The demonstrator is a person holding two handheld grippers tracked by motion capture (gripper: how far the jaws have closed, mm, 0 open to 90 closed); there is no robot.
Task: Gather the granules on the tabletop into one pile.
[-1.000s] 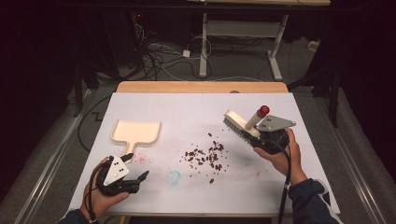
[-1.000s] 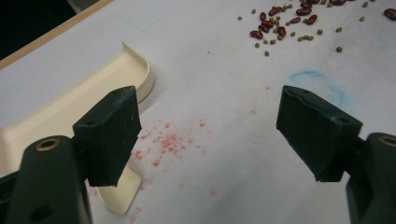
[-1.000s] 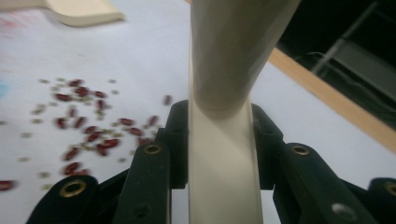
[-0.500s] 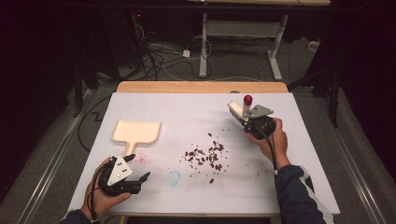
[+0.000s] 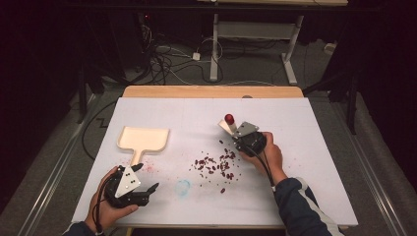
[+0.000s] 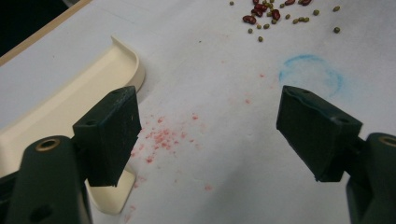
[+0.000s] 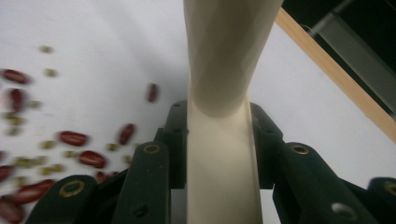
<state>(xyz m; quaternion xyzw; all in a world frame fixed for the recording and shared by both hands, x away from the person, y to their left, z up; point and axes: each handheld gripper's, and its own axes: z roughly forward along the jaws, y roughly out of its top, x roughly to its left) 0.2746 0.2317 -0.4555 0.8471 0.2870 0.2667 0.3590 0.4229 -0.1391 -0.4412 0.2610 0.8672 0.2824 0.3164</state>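
Right gripper (image 5: pixel 235 133), jaws clenched on brush handle (image 7: pixel 219 154), has dropped toward the beans (image 5: pixel 216 166); left gripper (image 5: pixel 142 182) idle, released, beside dustpan (image 5: pixel 143 139) — sweeping likely next.

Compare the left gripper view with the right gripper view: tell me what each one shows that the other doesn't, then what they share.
Left gripper view: the open left gripper, nothing between its jaws, the cream plastic dustpan, a blue ring stain and red speckles.

Right gripper view: the right gripper shut on a cream plastic brush handle, and the table's wooden edge.

Both: the white table cover and scattered red and green beans.
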